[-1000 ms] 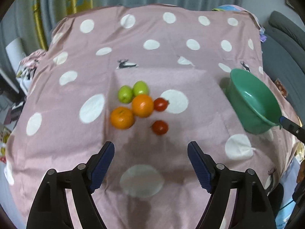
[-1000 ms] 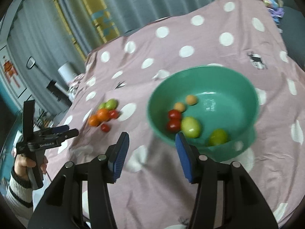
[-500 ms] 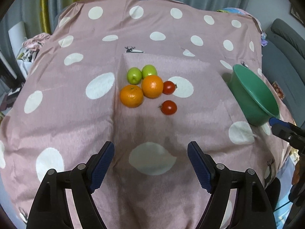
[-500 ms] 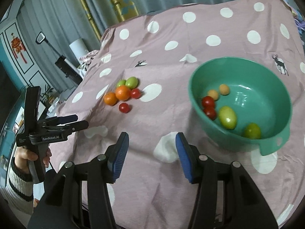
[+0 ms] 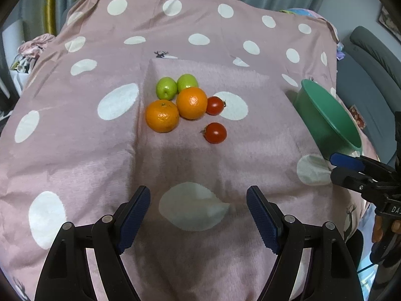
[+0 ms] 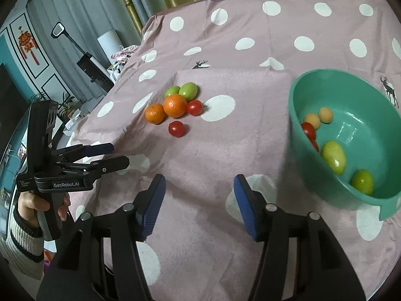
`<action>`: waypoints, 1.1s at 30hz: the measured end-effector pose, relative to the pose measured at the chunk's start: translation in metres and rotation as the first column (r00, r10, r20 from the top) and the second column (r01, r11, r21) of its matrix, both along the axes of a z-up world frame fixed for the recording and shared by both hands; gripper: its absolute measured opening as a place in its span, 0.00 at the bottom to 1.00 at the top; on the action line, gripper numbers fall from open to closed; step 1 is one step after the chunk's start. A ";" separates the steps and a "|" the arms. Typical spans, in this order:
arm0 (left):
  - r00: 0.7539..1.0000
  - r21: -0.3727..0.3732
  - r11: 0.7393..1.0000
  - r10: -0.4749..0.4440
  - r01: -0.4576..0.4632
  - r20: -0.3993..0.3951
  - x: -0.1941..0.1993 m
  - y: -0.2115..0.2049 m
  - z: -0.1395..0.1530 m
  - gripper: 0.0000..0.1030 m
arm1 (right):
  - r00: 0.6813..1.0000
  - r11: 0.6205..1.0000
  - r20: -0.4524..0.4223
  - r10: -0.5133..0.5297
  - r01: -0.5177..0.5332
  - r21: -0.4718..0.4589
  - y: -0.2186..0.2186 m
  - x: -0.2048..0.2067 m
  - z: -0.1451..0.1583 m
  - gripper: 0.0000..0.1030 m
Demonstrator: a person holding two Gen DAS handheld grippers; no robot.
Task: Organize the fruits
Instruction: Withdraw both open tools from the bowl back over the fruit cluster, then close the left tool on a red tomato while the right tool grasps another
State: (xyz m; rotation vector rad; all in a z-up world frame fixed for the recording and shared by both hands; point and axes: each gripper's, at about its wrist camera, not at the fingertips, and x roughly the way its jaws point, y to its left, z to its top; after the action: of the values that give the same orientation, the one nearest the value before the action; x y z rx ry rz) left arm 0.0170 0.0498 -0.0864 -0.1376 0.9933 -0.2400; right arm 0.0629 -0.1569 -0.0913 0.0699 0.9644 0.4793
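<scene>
1. Desk, draped in a pink cloth with white dots; it carries everything listed below.
2. Green bowl, on the right side of the desk, well apart from the loose fruit. It holds two red tomatoes, two small pale orange fruits and two yellow-green fruits, so sorting is judged part done.
3. Left gripper, empty, jaws spread wide, low over the near edge of the desk with the loose fruit ahead of it and nothing between its pads.
4. Right gripper, empty and likewise spread apart, over bare cloth between the loose cluster and the bowl.
5. Rear orange, touching the front orange, the right green fruit and the upper tomato.
6. Front orange, at the cluster's near left corner.
7. Left green fruit and right green fruit, side by side at the back of the cluster.
8. Lone tomato, just beside the cluster on its near side, touching nothing; judged the easiest next pick.
9. Upper tomato, pressed against the rear orange.

Remaining, as judged: six loose pieces to move into the green bowl, none yet gripped.
</scene>
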 end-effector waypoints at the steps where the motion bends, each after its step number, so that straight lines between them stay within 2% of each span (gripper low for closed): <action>1: 1.000 -0.004 1.000 0.000 0.000 -0.002 0.001 0.000 -0.001 0.77 | 1.000 1.000 -0.003 0.002 -0.002 -0.001 0.001 0.001 -0.001 0.55; 10: 1.000 -0.010 1.000 -0.005 0.005 -0.021 0.014 -0.006 -0.009 0.77 | 0.999 1.000 -0.033 0.008 -0.008 0.001 0.006 0.014 -0.013 0.59; 13: 1.000 -0.005 1.000 -0.010 0.010 -0.019 0.018 -0.009 -0.008 0.77 | 0.999 1.000 -0.039 0.009 -0.009 0.002 0.009 0.018 -0.016 0.64; 19: 1.000 0.008 1.000 -0.029 0.029 -0.008 0.035 -0.020 -0.007 0.77 | 0.999 1.000 -0.039 0.013 -0.012 0.013 0.013 0.026 -0.018 0.65; 25: 0.999 -0.045 0.998 -0.034 0.033 -0.032 0.056 -0.026 -0.015 0.77 | 0.999 1.000 -0.048 0.004 -0.003 0.022 0.009 0.029 -0.023 0.66; 31: 0.998 -0.059 0.997 -0.051 0.048 -0.046 0.074 -0.031 -0.019 0.77 | 0.999 0.999 -0.054 -0.005 0.008 0.040 0.002 0.033 -0.028 0.66; 33: 0.997 -0.046 0.997 -0.058 0.055 -0.051 0.080 -0.033 -0.021 0.68 | 0.998 0.999 -0.057 -0.008 0.010 0.049 0.001 0.035 -0.030 0.66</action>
State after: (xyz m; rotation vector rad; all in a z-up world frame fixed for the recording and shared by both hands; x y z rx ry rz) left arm 0.0966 0.0164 -0.1072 -0.1573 1.0450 -0.3116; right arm 0.0981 -0.1558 -0.1212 0.1328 1.0077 0.4950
